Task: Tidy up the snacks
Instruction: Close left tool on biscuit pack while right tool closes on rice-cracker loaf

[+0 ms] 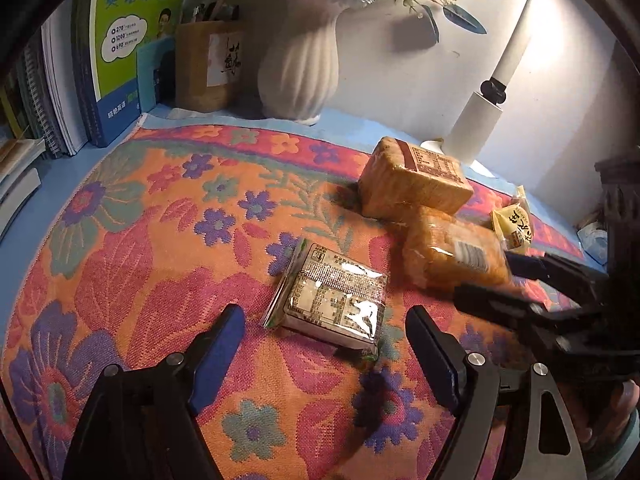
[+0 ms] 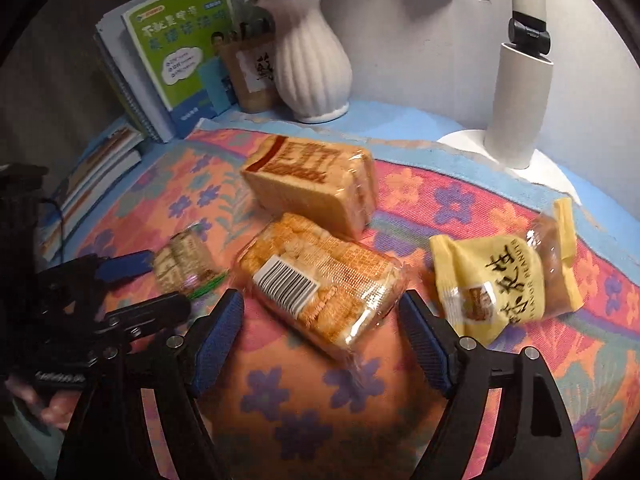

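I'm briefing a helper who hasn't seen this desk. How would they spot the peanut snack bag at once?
Start at the white desk lamp at the back right of the floral orange cloth. Just in front of its base lies the small yellow peanut snack bag. Its neighbours are clear-wrapped tan cracker and bread packs; it alone is opaque yellow with black lettering.

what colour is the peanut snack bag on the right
Yellow with black lettering; the peanut snack bag shows best in the right wrist view.

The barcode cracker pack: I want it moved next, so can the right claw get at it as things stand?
Probably yes. The right claw is open, with the barcode cracker pack lying straight ahead, its near end between the tips. Nothing lies on it; the yellow peanut packet sits off to one side.
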